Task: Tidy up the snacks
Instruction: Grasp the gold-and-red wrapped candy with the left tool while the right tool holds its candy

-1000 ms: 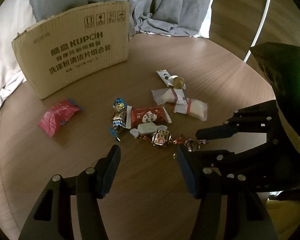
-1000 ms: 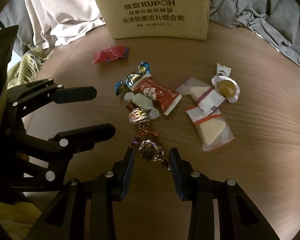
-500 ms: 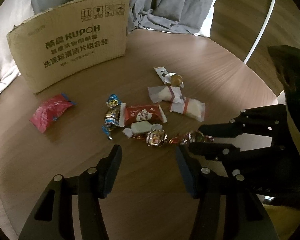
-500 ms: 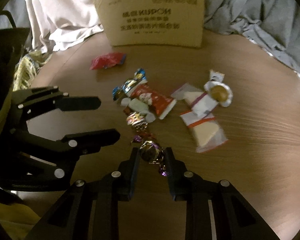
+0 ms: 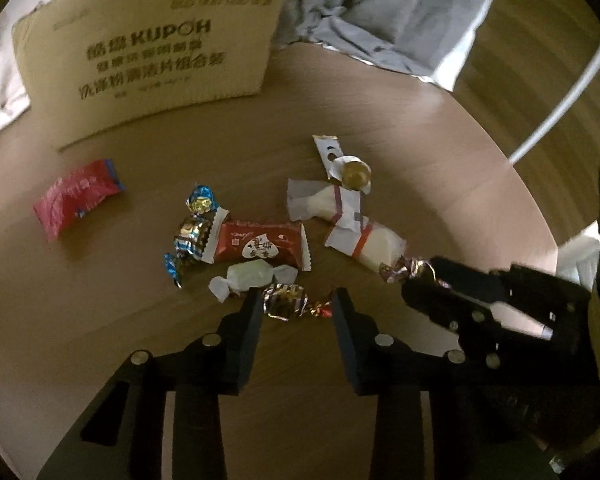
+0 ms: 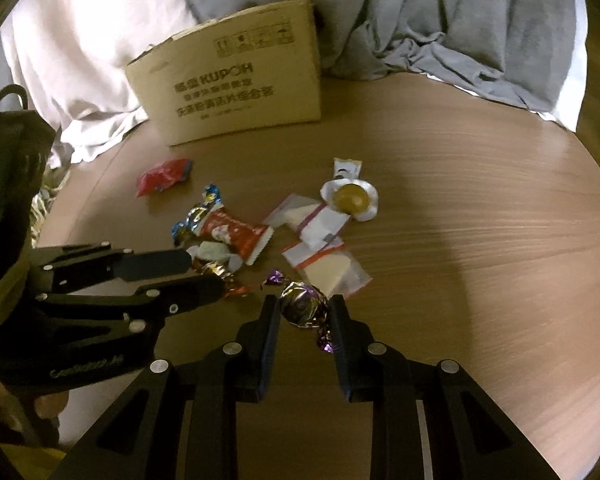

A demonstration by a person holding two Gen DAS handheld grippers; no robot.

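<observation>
we see a round brown wooden table [image 5: 440, 152] with a scatter of snacks near its middle and a tan cardboard box printed with dark lettering [image 5: 148, 56] standing at its far edge against rumpled grey and pale cloth [image 6: 440, 28]. our right gripper [image 6: 305, 314] is clamped on a round candy in shiny purple foil [image 6: 302, 306], its pads pressing both sides and the twisted wrapper ends sticking out above and below; the candy looks raised off the table. our left gripper [image 5: 296, 306] has just been closing, and a candy in gold and red foil [image 5: 286, 305] lies between its fingers; the left finger looks to touch the wrapper, while the right one sits at the twisted tail, and we cannot tell whether the pads press on it yet. just beyond that candy lie a pale green twist-wrapped sweet [image 5: 250, 278] and a dark red flat packet with a white heart [image 5: 260, 246], with two blue and gold foil candies [image 5: 194, 226] at its left end. to the right are two clear packets with red bands holding white pieces [image 5: 364, 236] and a round golden sweet in a clear white wrapper [image 5: 354, 172]. a bright red pillow packet [image 5: 78, 196] lies well apart to the left, nearer the box.
</observation>
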